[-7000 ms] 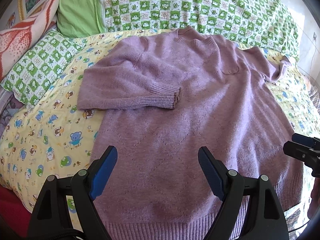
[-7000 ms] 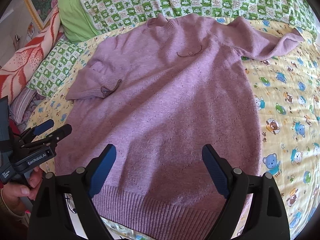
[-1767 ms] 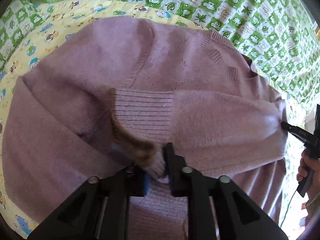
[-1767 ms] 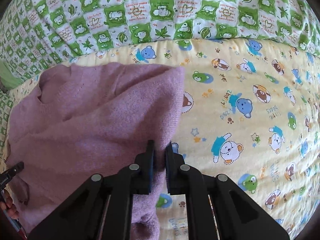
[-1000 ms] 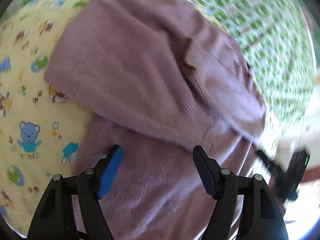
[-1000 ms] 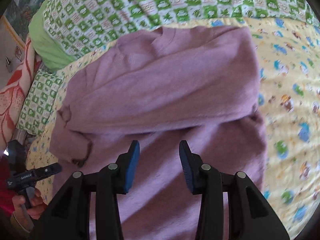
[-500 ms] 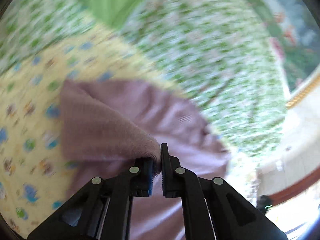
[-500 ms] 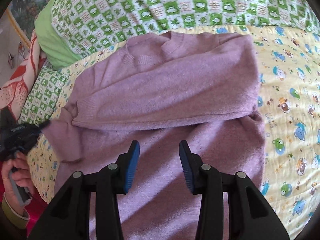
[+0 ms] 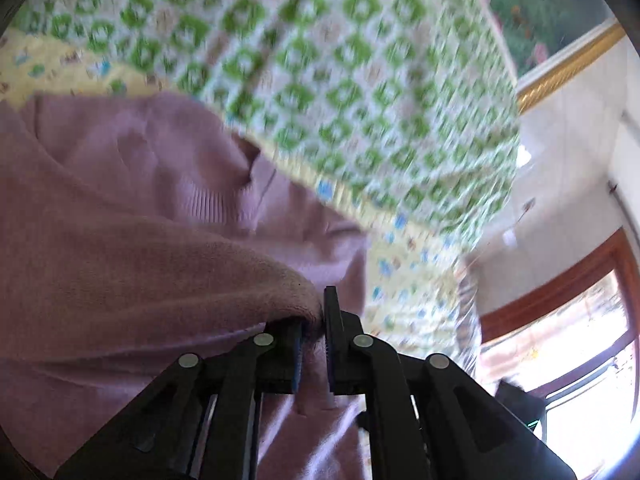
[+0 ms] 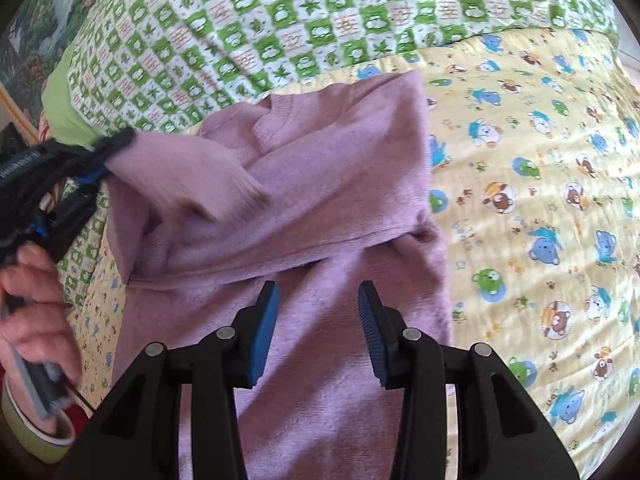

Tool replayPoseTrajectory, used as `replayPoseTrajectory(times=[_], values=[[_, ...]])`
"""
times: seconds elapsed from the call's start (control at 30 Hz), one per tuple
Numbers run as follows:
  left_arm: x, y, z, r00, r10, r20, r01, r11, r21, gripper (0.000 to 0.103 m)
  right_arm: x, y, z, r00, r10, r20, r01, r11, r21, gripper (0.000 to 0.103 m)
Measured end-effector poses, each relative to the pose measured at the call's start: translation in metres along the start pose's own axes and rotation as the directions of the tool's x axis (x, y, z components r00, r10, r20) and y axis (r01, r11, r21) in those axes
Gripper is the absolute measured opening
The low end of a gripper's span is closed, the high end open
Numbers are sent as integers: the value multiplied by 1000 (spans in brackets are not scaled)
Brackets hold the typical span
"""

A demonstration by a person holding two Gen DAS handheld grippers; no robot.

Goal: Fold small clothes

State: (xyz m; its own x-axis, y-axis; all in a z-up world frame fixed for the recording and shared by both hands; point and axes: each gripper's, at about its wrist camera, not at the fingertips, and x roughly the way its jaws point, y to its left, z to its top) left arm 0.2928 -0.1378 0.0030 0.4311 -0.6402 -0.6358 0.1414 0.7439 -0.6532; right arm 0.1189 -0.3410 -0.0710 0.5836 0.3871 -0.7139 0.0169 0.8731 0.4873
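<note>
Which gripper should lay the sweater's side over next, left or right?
Left. The left gripper is already shut on the sweater edge and has it lifted; the right gripper hovers open over the body, holding nothing.

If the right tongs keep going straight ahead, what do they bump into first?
Probably the purple sweater: the open right tongs point at its folded-over sleeve band on the bed, though depth is hard to judge.

The sweater (image 10: 328, 200) is soft, fuzzy matt knit with ribbed cuffs. The bed sheet (image 10: 540, 160) is smooth printed cotton. The fingers (image 10: 262, 328) are matt black plastic with ridged blue pads.
</note>
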Motion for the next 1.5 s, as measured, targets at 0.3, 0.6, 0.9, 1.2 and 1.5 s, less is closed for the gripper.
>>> replayPoseTrajectory(times=[0.3,0.6,0.9,1.2,1.5], values=[[-27,50,-57,988,111,-108,-108,994,34,42,14,5,5,999,32,-27,-32,999,1,43],[-136,141,-69,830,557,28,-555,821,138,58,62,67,16,995,14,-104,-39,971,-237,55],[-101,183,-47,693,720,33,-715,681,156,58,105,102,25,972,-225,-71,161,852,-498,9],[-114,200,-2,681,726,95,-718,688,-106,49,-19,132,94,923,-80,376,294,777,-557,7],[-120,220,-24,677,734,57,-712,672,-203,49,77,54,34,954,-270,134,295,745,-598,7]])
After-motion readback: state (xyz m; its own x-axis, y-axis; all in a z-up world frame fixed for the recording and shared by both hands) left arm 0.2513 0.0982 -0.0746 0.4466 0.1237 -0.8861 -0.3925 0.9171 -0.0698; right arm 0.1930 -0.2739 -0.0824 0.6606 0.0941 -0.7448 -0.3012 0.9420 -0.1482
